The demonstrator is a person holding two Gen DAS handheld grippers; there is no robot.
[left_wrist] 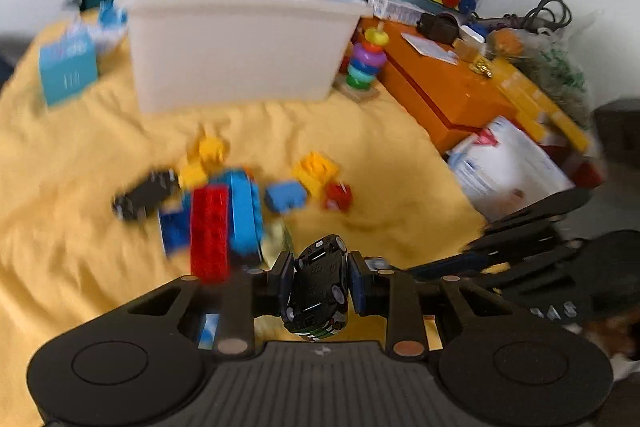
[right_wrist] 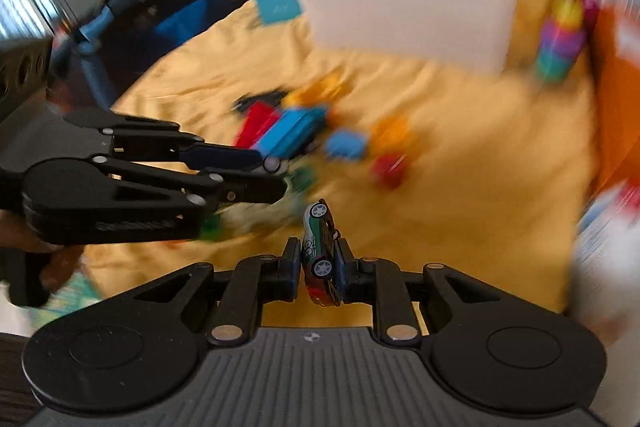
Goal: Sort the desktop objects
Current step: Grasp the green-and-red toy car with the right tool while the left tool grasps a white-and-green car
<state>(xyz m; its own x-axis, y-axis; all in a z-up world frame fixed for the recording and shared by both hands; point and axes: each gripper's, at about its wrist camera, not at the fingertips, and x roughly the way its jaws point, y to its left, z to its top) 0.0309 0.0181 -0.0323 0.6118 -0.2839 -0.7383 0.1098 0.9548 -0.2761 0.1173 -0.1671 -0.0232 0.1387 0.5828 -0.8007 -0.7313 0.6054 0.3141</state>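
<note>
My left gripper (left_wrist: 320, 277) is shut on a black toy car (left_wrist: 318, 287), gripped by its sides above the yellow cloth (left_wrist: 80, 187). Seen on its side, a small green, white and red toy car (right_wrist: 319, 255) is pinched in my shut right gripper (right_wrist: 319, 259). The right gripper reaches in from the right of the left wrist view (left_wrist: 532, 251), and the left gripper (right_wrist: 276, 175) crosses the right wrist view from the left. Several loose building bricks (left_wrist: 224, 215) in red, blue and yellow lie in a heap ahead. A white plastic bin (left_wrist: 236, 35) stands behind them.
A ring-stacking toy (left_wrist: 366, 67) stands right of the bin, next to an orange box (left_wrist: 448, 87). A blue carton (left_wrist: 68, 67) sits left of the bin. Snack bags, books and cables pile up at the back. A white packet (left_wrist: 508, 167) lies on the right.
</note>
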